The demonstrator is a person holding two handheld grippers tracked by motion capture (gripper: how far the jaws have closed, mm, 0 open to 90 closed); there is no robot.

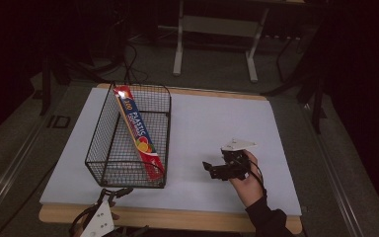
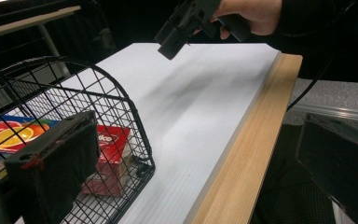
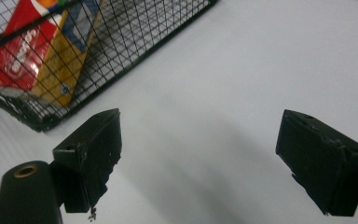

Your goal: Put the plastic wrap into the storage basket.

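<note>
The left gripper (image 1: 109, 196) waits spread and empty at the counter's (image 1: 217, 123) near edge while the right gripper (image 1: 212, 169), jaws wide, hovers beside the black wire basket (image 1: 109, 168) propping the long red-and-blue box (image 1: 139, 133) aslant

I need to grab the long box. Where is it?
High view: the long box leans diagonally inside the wire basket at the table's left, far from the right gripper.
</note>
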